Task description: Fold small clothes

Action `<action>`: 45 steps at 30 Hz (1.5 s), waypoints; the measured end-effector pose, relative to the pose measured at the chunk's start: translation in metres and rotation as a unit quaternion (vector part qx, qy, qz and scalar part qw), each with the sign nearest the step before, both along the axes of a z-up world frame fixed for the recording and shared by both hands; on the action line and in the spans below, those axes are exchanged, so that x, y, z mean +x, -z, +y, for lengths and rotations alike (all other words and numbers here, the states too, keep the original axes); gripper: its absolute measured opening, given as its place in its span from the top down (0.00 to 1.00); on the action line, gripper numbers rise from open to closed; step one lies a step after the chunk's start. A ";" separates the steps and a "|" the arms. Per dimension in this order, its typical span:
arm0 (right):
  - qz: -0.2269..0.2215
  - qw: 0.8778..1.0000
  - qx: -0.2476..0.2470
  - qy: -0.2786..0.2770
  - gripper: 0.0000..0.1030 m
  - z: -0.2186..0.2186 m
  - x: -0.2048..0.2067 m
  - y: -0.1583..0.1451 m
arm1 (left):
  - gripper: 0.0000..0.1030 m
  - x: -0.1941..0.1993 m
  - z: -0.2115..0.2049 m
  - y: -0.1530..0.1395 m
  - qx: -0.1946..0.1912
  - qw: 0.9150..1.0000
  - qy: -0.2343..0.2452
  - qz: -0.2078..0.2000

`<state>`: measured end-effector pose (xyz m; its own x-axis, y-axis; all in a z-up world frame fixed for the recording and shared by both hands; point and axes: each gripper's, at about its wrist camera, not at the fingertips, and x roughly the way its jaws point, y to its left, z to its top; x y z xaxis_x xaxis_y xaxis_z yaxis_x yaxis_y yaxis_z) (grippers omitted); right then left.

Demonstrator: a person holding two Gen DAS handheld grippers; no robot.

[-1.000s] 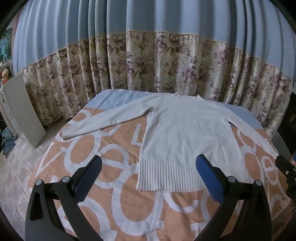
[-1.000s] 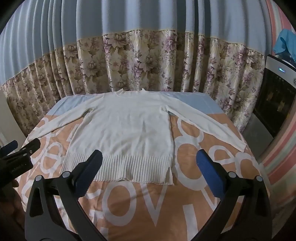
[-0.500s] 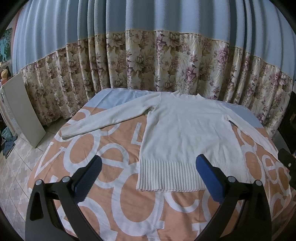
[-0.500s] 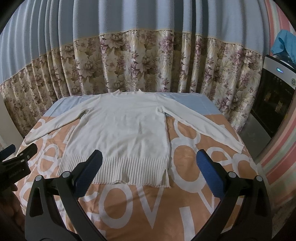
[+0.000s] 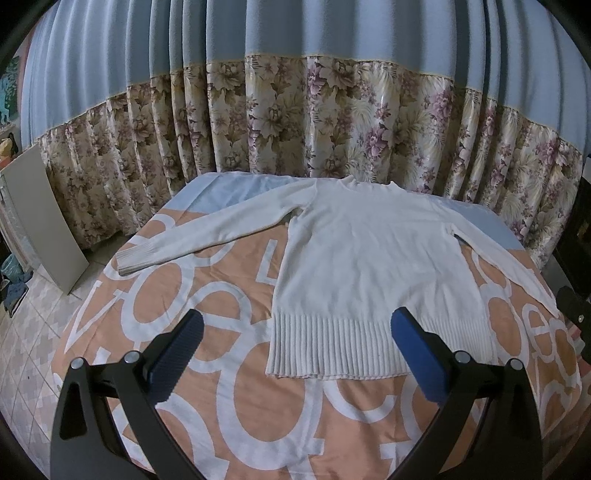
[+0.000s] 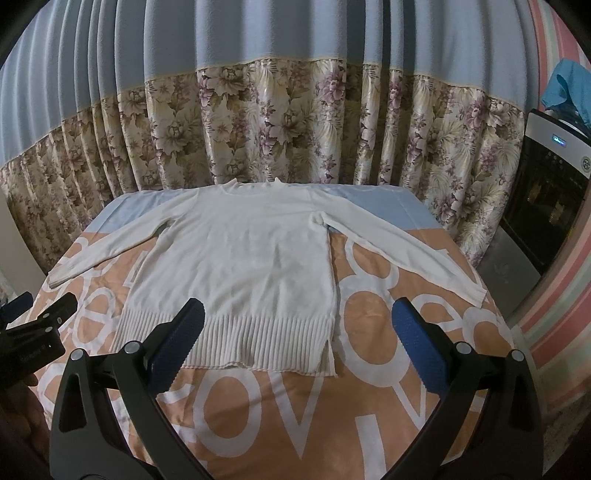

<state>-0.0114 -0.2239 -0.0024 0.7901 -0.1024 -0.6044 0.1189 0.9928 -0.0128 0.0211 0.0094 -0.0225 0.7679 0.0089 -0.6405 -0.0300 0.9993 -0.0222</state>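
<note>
Both our claws, left claw point(image 5: 295, 343) and right claw point(image 6: 297, 341), gape empty above the bed point(image 5: 258, 424); our white sweater point(image 5: 369, 258) lies flat, sleeves spread, every fold remaining.

White ribbed-hem sweater point(image 5: 373, 266) beyond blue-padded black fingers point(image 5: 413, 347), on orange bedspread point(image 5: 280, 417) with white lettering; farther off, blue curtain point(image 6: 258, 33) with beige-and-purple floral band

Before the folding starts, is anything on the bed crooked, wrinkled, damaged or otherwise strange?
Nothing stands out. The white knitted long-sleeved sweater lies flat and face up on the orange bedspread with white letters, both sleeves spread outward, the ribbed hem nearest the cameras. The left gripper and right gripper are open, holding nothing.
</note>
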 end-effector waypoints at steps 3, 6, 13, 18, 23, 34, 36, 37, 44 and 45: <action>-0.003 1.000 0.011 -0.002 0.03 -0.003 0.002 -0.001 | 0.01 0.000 -0.002 0.000 0.001 1.000 0.000 -0.001; -0.005 1.000 0.008 -0.001 0.03 -0.006 0.004 -0.001 | 0.01 0.000 -0.003 0.000 -0.001 1.000 0.001 0.001; -0.003 1.000 0.015 -0.005 0.03 -0.005 0.003 0.005 | 0.01 0.002 -0.004 0.000 -0.001 1.000 -0.001 0.003; -0.002 1.000 0.007 -0.006 0.03 -0.003 0.003 0.007 | 0.01 0.003 -0.004 0.002 0.005 1.000 0.001 0.006; 0.000 1.000 0.008 -0.005 0.03 -0.003 0.004 0.008 | 0.01 0.004 -0.005 0.001 0.005 1.000 -0.001 0.003; 0.006 1.000 0.014 -0.002 0.03 -0.005 0.009 0.009 | 0.01 0.002 -0.007 0.000 0.013 1.000 0.001 -0.018; 0.006 1.000 0.014 -0.002 0.03 -0.006 0.009 0.009 | 0.01 0.000 -0.007 0.001 0.010 1.000 0.003 -0.022; 0.006 1.000 0.015 -0.002 0.03 -0.006 0.009 0.009 | 0.01 0.001 -0.007 0.000 0.008 1.000 0.002 -0.020; 0.007 1.000 0.015 -0.003 0.03 -0.006 0.009 0.009 | 0.01 0.006 -0.009 0.006 0.022 1.000 -0.005 -0.002; 0.007 1.000 0.014 -0.002 0.03 -0.006 0.010 0.009 | 0.01 0.007 -0.009 0.008 0.021 1.000 -0.006 0.002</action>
<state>-0.0019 -0.2300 -0.0114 0.7821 -0.0816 -0.6178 0.1146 0.9933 0.0139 0.0278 0.0001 -0.0301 0.7656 0.0453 -0.6417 -0.0430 0.9989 0.0192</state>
